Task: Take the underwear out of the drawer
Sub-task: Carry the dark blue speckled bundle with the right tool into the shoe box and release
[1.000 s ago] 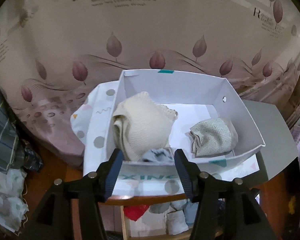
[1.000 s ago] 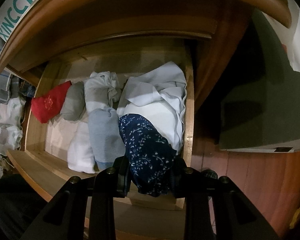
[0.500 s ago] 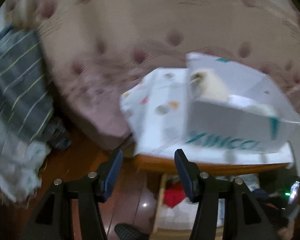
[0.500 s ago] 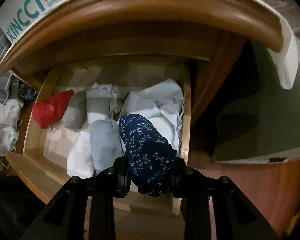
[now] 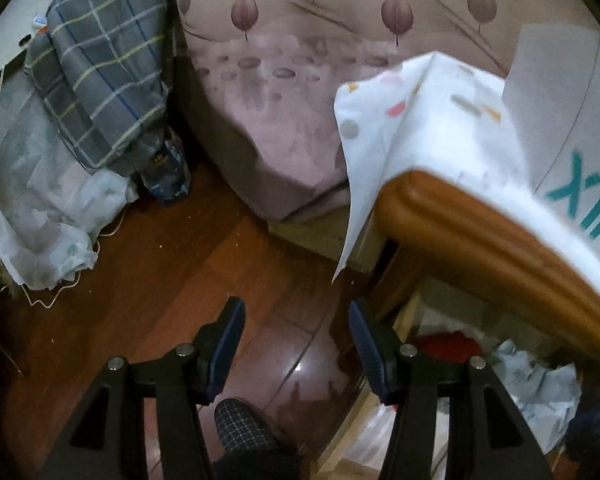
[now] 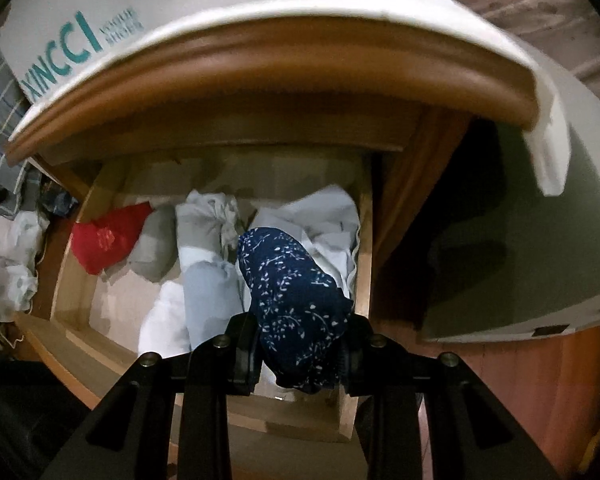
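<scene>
In the right wrist view my right gripper (image 6: pixel 298 350) is shut on a rolled navy underwear with white flowers (image 6: pixel 292 292), held just above the open wooden drawer (image 6: pixel 72 280). Inside the drawer lie a red piece (image 6: pixel 108 240), a grey roll (image 6: pixel 156 248), a light-blue roll (image 6: pixel 210 300) and white garments (image 6: pixel 324 220). My left gripper (image 5: pixel 296 344) is open over the wooden floor (image 5: pixel 140 280), with nothing between its fingers. The drawer's left corner (image 5: pixel 410 312) and the red piece (image 5: pixel 448 346) show at the lower right of that view.
A white shoe box (image 6: pixel 100 32) stands on the nightstand top (image 6: pixel 300 68) above the drawer. A bed with a leaf-print cover (image 5: pixel 300 100), a checked cloth (image 5: pixel 100 60) and white bags (image 5: pixel 40 240) lie around the floor. A slippered foot (image 5: pixel 240 424) is under my left gripper.
My left gripper swung down and left, from over the shoe box to the floor beside the drawer. The right gripper lifted the navy underwear slightly; the nightstand top fills more of its view.
</scene>
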`<state>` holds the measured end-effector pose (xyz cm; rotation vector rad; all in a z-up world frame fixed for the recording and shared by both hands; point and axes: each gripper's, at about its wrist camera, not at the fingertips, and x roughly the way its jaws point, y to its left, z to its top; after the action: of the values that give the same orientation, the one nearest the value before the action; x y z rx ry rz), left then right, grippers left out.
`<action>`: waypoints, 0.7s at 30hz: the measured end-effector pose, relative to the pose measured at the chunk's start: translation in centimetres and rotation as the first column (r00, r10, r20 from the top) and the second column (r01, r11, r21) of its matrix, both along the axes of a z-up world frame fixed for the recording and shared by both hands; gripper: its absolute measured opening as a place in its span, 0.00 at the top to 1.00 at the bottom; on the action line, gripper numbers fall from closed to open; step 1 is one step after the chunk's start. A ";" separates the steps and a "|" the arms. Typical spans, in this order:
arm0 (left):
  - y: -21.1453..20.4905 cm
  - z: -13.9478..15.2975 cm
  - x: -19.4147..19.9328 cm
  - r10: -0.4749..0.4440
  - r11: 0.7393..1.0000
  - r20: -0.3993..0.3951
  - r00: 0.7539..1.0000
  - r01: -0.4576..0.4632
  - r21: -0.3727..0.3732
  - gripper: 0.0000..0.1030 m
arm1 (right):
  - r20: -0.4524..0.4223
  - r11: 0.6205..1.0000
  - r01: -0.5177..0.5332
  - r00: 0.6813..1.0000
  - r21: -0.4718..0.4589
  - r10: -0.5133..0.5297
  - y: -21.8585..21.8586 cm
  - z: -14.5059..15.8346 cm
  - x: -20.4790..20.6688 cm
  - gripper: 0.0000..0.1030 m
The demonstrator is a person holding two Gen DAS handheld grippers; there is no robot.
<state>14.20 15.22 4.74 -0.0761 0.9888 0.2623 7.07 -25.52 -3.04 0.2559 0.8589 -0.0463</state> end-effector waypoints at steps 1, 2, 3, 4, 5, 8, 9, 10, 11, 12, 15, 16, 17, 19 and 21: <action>0.2 -0.5 0.4 0.008 1.000 -0.026 1.000 -0.008 0.012 0.46 | 0.005 1.000 0.005 1.000 -0.011 -0.004 0.0 0.2 -0.2 0.73; 0.6 -0.8 0.5 0.022 1.000 -0.040 0.999 -0.021 0.012 0.46 | 0.001 1.000 0.004 1.000 0.011 -0.004 -0.3 0.2 -0.4 0.73; 1.1 -0.9 0.5 0.038 0.999 -0.038 0.999 -0.038 0.006 0.46 | -0.003 1.000 0.002 1.000 0.031 -0.002 -0.5 0.3 -0.4 0.73; 1.4 -1.2 0.5 0.051 0.999 -0.045 0.998 -0.051 0.005 0.46 | -0.009 0.999 0.010 1.000 0.039 -0.010 -0.6 0.5 -0.5 0.73; 1.8 -1.3 0.5 0.066 0.998 -0.051 0.997 -0.066 -0.003 0.46 | -0.018 0.999 0.021 1.000 0.037 -0.021 -0.8 0.7 -0.6 0.73; 2.8 -1.8 0.7 0.108 0.994 -0.079 0.991 -0.110 -0.017 0.46 | 0.000 0.999 0.034 0.999 0.042 -0.034 -1.3 2.5 -1.4 0.73; 3.0 -1.9 0.6 0.114 0.993 -0.083 0.990 -0.117 -0.031 0.46 | 0.005 0.998 0.037 0.999 0.048 -0.037 -1.5 3.3 -1.6 0.73; 3.0 -1.9 0.6 0.115 0.993 -0.083 0.990 -0.118 -0.031 0.46 | 0.021 0.998 0.038 0.999 0.050 -0.039 -1.7 4.5 -2.0 0.73; 2.9 -1.7 0.5 0.112 0.993 -0.080 0.991 -0.115 -0.028 0.46 | 0.034 0.998 0.040 0.999 0.047 -0.042 -1.8 5.4 -2.4 0.73; 2.8 -1.6 0.5 0.111 0.993 -0.073 0.991 -0.112 -0.021 0.46 | 0.044 0.998 0.038 0.998 0.043 -0.040 -2.0 6.7 -2.8 0.73; 2.7 -1.4 0.5 0.107 0.994 -0.072 0.992 -0.109 -0.021 0.46 | 0.094 0.999 0.032 0.995 0.015 -0.034 -2.3 11.1 -3.9 0.73; 2.8 -1.4 0.7 0.109 0.994 -0.075 0.991 -0.111 -0.024 0.46 | 0.107 0.999 0.034 0.994 -0.003 -0.034 -2.4 12.3 -4.1 0.73; 2.9 -1.4 0.7 0.111 0.993 -0.078 0.991 -0.113 -0.027 0.46 | 0.135 0.999 0.038 0.990 -0.020 -0.035 -2.5 14.2 -4.4 0.73; 3.0 -1.5 0.8 0.117 0.992 -0.087 0.989 -0.121 -0.035 0.46 | 0.182 0.999 0.040 0.983 -0.023 -0.035 -2.8 17.3 -4.9 0.73; 3.2 -1.5 0.9 0.121 0.992 -0.088 0.989 -0.124 -0.036 0.46 | 0.222 0.998 0.048 0.974 -0.028 -0.041 -3.1 20.1 -4.9 0.73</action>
<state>15.06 18.39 3.23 -0.1654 1.0770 0.3602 2.16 -28.60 17.11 0.2436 0.6301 -0.0724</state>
